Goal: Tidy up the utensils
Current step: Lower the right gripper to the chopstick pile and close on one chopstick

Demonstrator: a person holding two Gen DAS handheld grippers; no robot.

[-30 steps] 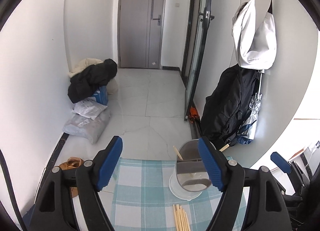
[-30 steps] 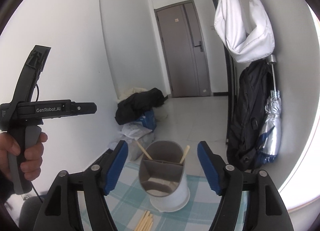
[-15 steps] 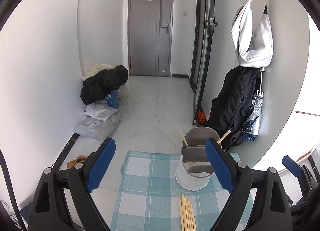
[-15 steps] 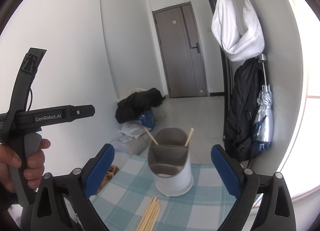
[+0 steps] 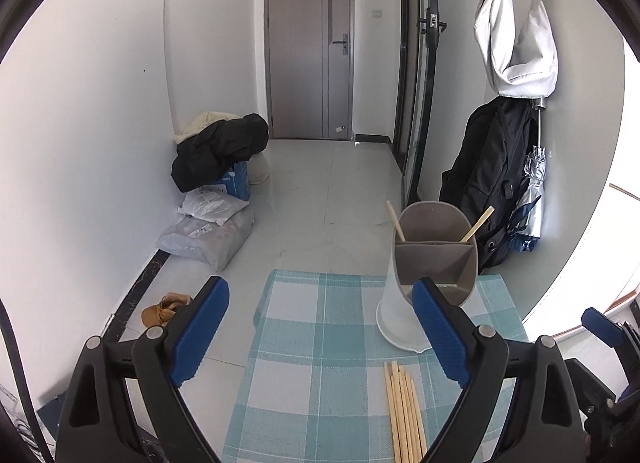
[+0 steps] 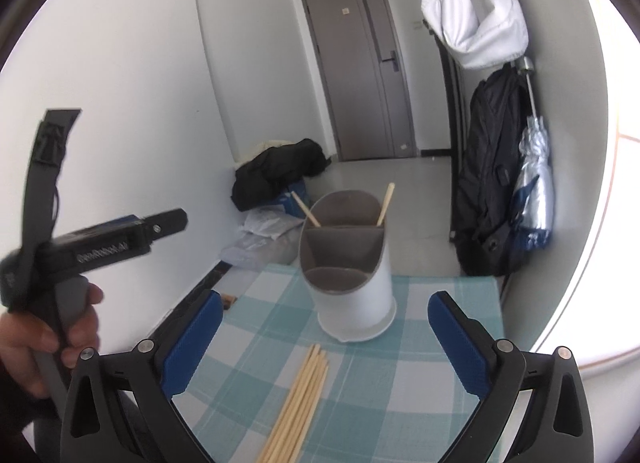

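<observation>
— Already two chopsticks point(image 6: 385, 203) lean in the rear compartment of the utensil holder point(image 6: 347, 263); is the sorting nearly done?

— Hardly, by the look of it; a bundle of chopsticks point(image 6: 301, 395) lies flat on the checked tablecloth point(image 5: 304, 347), just in front of the holder, untouched.

— And the tools?

— Left gripper point(image 5: 320, 337) and right gripper point(image 6: 324, 343) both have jaws that have just been opening — spread wide, nothing between their blue ribbed pads.

— Materials?

— Pale, slender wooden sticks; a smooth white plastic cylinder with a grey divided insert, flared at its base; woven teal-and-white cloth.
</observation>
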